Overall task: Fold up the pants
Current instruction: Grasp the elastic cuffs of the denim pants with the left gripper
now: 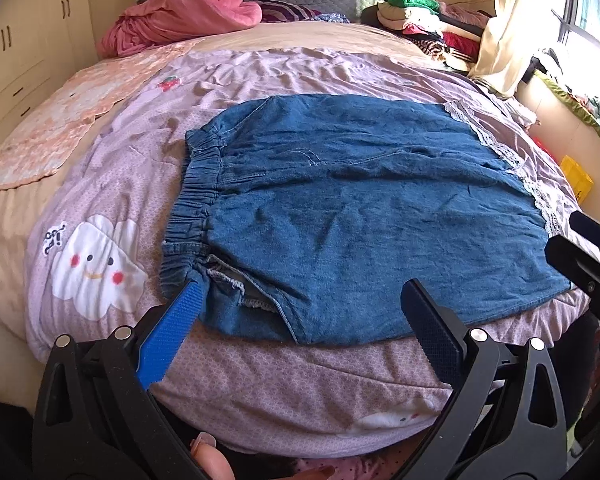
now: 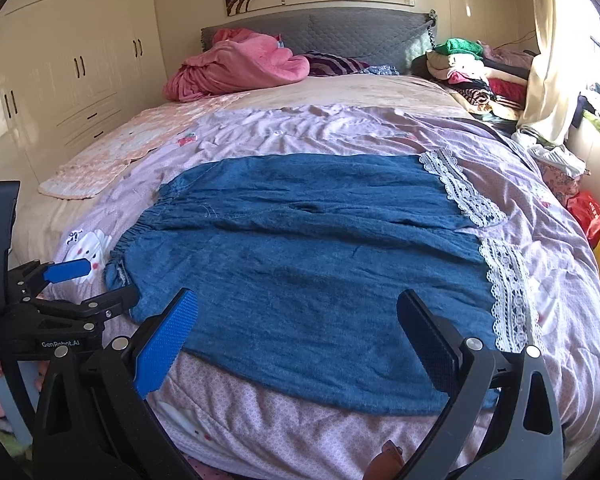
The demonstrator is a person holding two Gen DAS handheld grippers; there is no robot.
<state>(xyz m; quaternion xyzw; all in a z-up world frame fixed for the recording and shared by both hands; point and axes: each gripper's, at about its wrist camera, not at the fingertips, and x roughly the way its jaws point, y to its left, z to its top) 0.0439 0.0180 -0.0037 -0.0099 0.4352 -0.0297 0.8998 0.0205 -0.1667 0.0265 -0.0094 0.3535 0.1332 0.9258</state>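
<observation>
Blue denim pants (image 1: 360, 216) lie flat across a lilac quilt (image 1: 132, 160), elastic waistband (image 1: 196, 196) to the left and white lace hems (image 2: 504, 292) to the right. My left gripper (image 1: 300, 286) is open at the near edge, its blue pad (image 1: 176, 328) beside the waistband's near corner and nothing between the fingers. My right gripper (image 2: 298, 296) is open over the near edge of the pants (image 2: 300, 264), closer to the hem end, and holds nothing. The left gripper (image 2: 96, 286) also shows in the right wrist view, and the right gripper (image 1: 570, 236) in the left wrist view.
A pink blanket (image 2: 240, 64) is bunched by the grey headboard (image 2: 340, 28). A pile of clothes (image 2: 472, 68) sits at the far right corner, beside a curtain (image 2: 548, 60). A peach mat (image 2: 140, 148) lies far left. Cream wardrobes (image 2: 80, 60) line the left wall.
</observation>
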